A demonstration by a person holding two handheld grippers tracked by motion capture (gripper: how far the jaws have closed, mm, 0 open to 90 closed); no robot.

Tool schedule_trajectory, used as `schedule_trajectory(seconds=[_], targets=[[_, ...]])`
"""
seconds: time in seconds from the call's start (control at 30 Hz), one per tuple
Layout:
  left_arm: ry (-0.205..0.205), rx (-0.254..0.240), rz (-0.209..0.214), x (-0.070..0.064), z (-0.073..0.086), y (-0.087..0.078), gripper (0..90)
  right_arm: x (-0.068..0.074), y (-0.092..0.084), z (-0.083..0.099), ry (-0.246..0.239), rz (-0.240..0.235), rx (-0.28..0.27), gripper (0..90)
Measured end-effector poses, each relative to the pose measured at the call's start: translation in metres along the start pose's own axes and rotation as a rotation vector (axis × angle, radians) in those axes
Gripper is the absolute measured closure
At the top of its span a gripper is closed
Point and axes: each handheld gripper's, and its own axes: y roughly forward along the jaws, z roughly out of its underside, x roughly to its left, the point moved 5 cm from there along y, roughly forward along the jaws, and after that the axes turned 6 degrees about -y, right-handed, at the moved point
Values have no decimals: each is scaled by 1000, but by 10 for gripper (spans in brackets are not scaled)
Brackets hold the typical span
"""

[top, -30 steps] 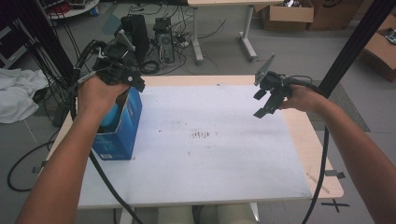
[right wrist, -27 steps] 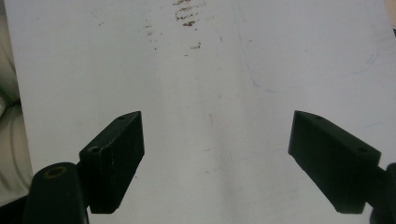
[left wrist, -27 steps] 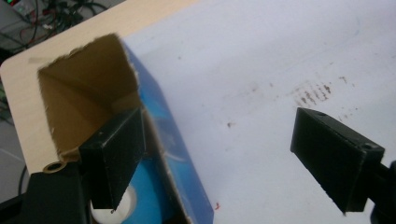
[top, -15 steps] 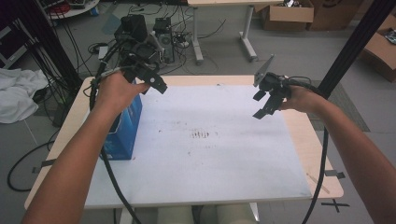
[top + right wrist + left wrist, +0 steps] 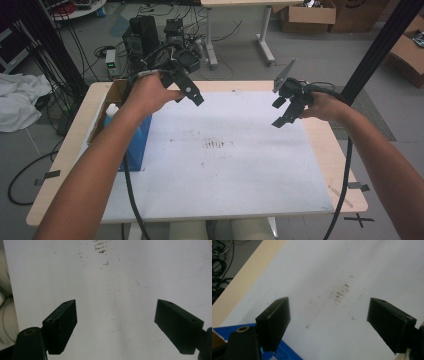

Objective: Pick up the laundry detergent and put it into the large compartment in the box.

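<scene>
**Both hand-held grippers empty above the surface, box not yet unpacked**

High view: the left hand-held gripper (image 5: 187, 90) hangs over the white surface (image 5: 225, 165), just beside the open blue box (image 5: 136, 140) that stands at the surface's left edge. A white bottle (image 5: 112, 111) stands inside the box, its cap showing above the rim. The right hand-held gripper (image 5: 286, 107) hovers well apart, over the far right part of the surface. Neither carries anything. Judging from this, the work is at its start: nothing has been set out on the surface, and taking things from the box is all left to do.

Left gripper view: the jaws of the left hand-held gripper (image 5: 329, 322) stand wide apart with nothing between them. A corner of the blue box (image 5: 284, 355) shows at the bottom, and brownish smudges (image 5: 340, 291) mark the surface beyond.

Right gripper view: the right hand-held gripper (image 5: 116, 325) is likewise released (jaws spread, bare surface between them). The smudges (image 5: 101, 246) lie ahead, near the top edge.
</scene>
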Motion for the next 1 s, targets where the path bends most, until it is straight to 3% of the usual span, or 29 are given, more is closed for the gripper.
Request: schedule_trajectory(seconds=[0.57,1.0], targets=[[196,46,61,-35,-28,31,199,-1,0,4,5,4,-4,181],[223,67,70,-39,-31,40,205,0,1,5,13,2,-1,182]])
